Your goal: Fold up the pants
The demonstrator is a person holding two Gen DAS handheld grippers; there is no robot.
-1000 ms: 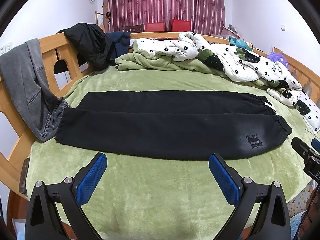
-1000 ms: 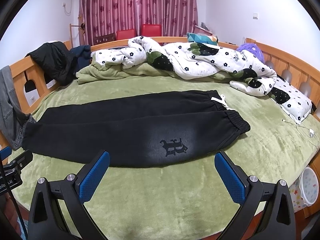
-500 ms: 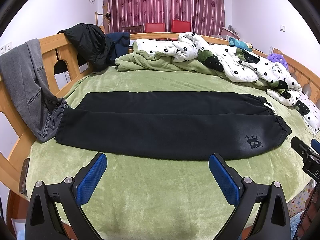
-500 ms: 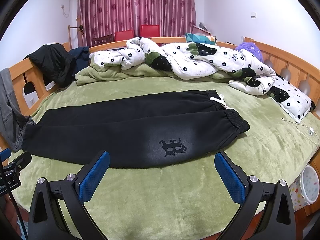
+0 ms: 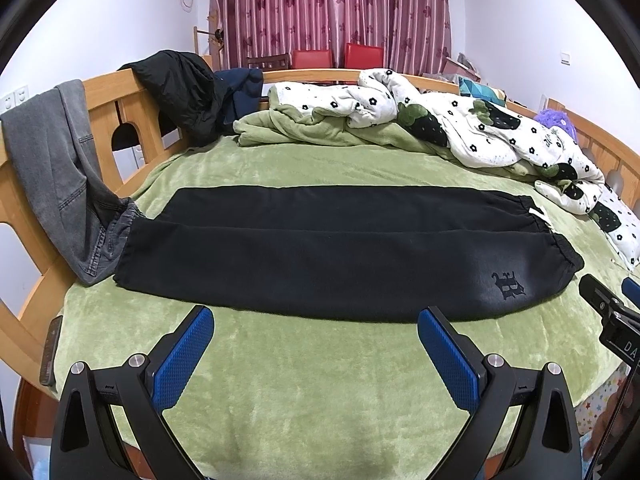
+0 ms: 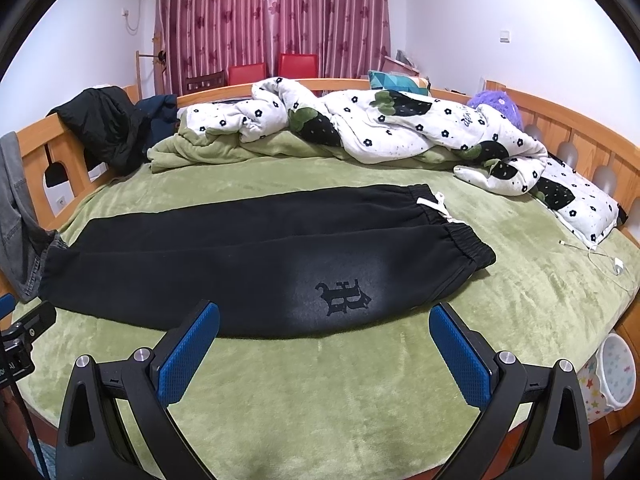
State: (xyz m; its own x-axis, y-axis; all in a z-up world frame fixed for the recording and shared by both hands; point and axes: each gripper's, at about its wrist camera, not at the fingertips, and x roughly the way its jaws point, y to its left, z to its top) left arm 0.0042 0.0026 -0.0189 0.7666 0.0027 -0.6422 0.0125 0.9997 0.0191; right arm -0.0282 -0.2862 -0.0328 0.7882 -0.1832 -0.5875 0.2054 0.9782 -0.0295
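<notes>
Black sweatpants (image 5: 328, 252) lie flat across the green bed, both legs side by side, cuffs at the left, elastic waistband and white drawstring at the right. They also show in the right wrist view (image 6: 248, 256), with a dark gothic logo (image 6: 342, 294) near the waist. My left gripper (image 5: 316, 344) is open and empty, just in front of the pants' near edge. My right gripper (image 6: 324, 344) is open and empty, in front of the logo area. The right gripper's body shows at the right edge of the left wrist view (image 5: 612, 312).
A white flowered quilt (image 6: 392, 128) and green blanket are piled at the bed's far side. Grey jeans (image 5: 60, 184) and a black jacket (image 5: 184, 96) hang on the wooden rail. A white charger cable (image 6: 600, 256) lies at the right. A pillow (image 6: 576, 204) is beside it.
Both grippers have drifted very slightly; the pants have not moved and both grippers stay open.
</notes>
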